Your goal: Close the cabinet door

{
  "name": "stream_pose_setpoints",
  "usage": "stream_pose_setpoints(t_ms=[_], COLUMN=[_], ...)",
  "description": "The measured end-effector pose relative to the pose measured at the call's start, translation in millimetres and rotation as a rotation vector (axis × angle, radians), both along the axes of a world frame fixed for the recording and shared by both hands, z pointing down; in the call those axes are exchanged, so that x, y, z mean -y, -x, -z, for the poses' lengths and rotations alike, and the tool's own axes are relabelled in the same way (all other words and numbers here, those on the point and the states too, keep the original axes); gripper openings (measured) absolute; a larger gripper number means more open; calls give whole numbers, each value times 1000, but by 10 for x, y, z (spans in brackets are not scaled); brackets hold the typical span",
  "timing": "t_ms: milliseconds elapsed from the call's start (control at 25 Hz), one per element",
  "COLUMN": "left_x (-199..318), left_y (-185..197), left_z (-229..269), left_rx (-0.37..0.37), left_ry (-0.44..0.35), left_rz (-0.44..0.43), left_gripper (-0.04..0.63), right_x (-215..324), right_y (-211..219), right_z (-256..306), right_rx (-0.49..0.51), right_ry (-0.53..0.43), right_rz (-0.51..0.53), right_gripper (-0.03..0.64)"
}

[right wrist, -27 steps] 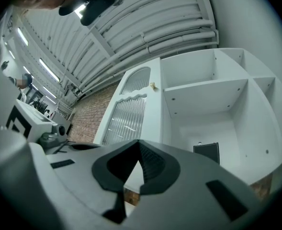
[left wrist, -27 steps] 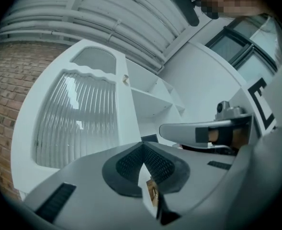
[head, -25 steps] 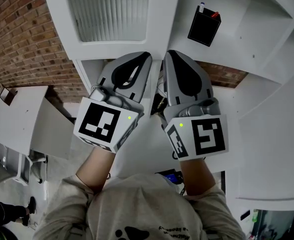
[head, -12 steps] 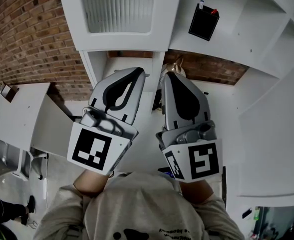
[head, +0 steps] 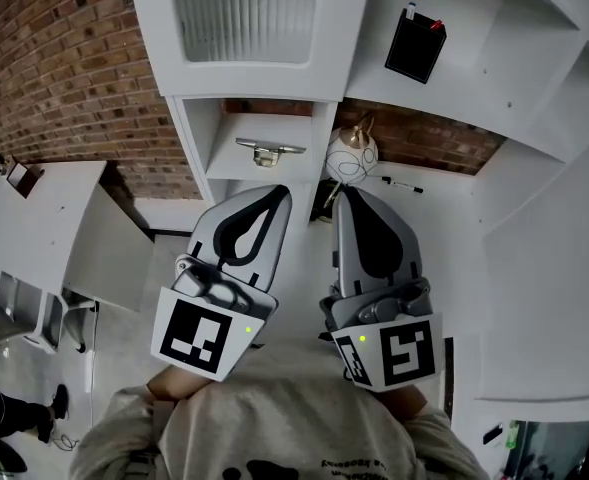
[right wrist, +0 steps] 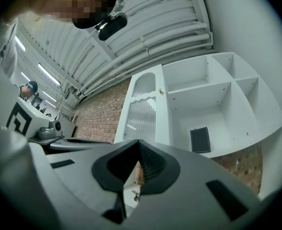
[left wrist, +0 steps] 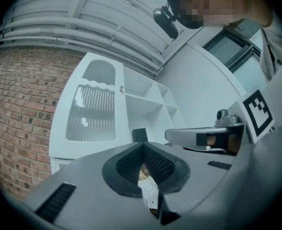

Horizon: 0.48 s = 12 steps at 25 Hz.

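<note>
- Left tool (head: 271, 196) and right tool (head: 347, 200) both pressed together, pinching nothing, side by side at 6 o'clock, tips toward 12.
- Cabinet door (head: 244, 13) at 12 o'clock, seemingly shut; long axis upright, ribbed-glass face toward both.

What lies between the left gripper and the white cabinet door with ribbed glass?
In the head view, a silver metal piece on a small white shelf lies between the left gripper and the door.
</note>
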<state>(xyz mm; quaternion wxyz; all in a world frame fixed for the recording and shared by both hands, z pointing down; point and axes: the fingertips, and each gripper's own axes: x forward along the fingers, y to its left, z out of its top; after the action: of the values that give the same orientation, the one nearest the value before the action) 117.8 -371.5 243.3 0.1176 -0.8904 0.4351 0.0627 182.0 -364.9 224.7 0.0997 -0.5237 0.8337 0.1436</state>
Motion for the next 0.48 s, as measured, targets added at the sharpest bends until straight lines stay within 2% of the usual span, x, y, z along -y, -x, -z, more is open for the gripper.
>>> stream_pose_setpoints(t_ms=[160,320,480], left_x=[-75,-164,-183], left_y=[-24,-108,-167], left_z=[-115,-227,-291], left_rx=[5,2,-3], left_ry=[5,16,32], left_rz=[12,0,9], left_gripper=[6,7,8], right_x=[-15,-101,-138], right_y=[-56,-68,7], right_z=[-157,-268,-333], right_rx=[4,-75,-86], right_ry=[34,29,37], right_rz=[3,-19,34], right_gripper=[18,18,18])
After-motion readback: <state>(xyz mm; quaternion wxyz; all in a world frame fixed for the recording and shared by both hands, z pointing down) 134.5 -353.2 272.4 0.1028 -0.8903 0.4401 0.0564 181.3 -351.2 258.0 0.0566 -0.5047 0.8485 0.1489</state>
